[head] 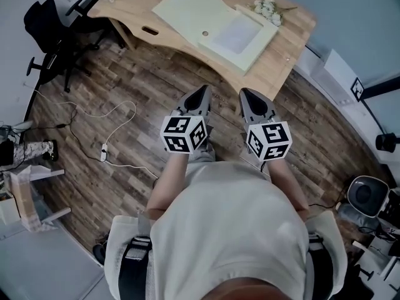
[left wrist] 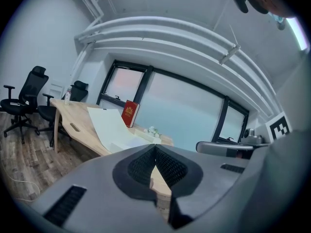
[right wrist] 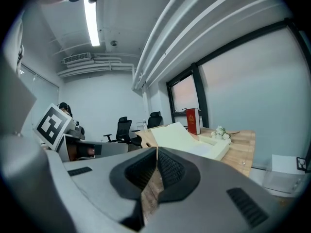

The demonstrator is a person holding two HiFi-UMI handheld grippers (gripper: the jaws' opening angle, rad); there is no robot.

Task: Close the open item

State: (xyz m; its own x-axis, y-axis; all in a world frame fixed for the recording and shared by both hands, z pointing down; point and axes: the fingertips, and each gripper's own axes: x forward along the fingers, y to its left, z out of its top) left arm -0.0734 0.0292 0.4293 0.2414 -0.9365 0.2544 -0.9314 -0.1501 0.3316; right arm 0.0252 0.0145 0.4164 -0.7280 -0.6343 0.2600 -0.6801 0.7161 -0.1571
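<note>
While both are shut with nothing between the jaws, my left claw (left wrist: 155, 152) and right claw (right wrist: 156, 152) point side by side at the bench (head: 284, 49), well apart from it over wooden floor (head: 125, 142). I judge this to be the approach, with nothing touched yet. Next I must reach the pale cream box (head: 237, 39) on the bench and push its lid (head: 187, 8) down. The box is flat and shallow, its lid tilted back open, with white flowers (head: 265, 8) just beside it.
</note>
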